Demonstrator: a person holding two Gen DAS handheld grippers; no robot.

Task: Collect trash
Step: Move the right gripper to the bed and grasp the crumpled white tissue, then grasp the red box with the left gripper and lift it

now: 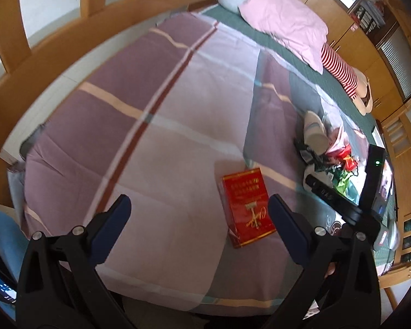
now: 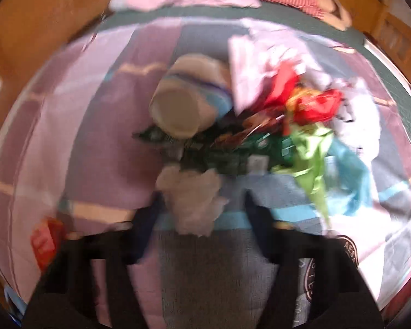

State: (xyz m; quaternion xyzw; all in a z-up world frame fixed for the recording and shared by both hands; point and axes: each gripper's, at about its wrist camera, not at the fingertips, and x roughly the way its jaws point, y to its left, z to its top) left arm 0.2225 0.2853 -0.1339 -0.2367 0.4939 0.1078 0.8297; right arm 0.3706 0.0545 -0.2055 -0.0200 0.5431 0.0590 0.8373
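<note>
A red cigarette box (image 1: 246, 208) lies flat on the plaid purple bedsheet (image 1: 156, 126). My left gripper (image 1: 200, 205) hangs open above the sheet, its right finger beside the box and nothing between its pads. Further right, a trash pile (image 1: 334, 159) holds a tipped paper cup (image 1: 313, 134) and coloured wrappers. In the blurred right wrist view, my right gripper (image 2: 201, 205) hovers at the near edge of that pile (image 2: 301, 120). A crumpled white wad (image 2: 194, 197) sits between its fingers, against the left one and apart from the right one. The cup (image 2: 178, 109) lies just beyond.
A pink pillow (image 1: 282, 19) and a red-striped plush toy (image 1: 339, 68) lie at the bed's far side. A wooden bed frame (image 1: 54, 49) curves round the left. Wooden cabinets (image 1: 370, 63) stand behind. The red box (image 2: 45, 244) shows at lower left of the right wrist view.
</note>
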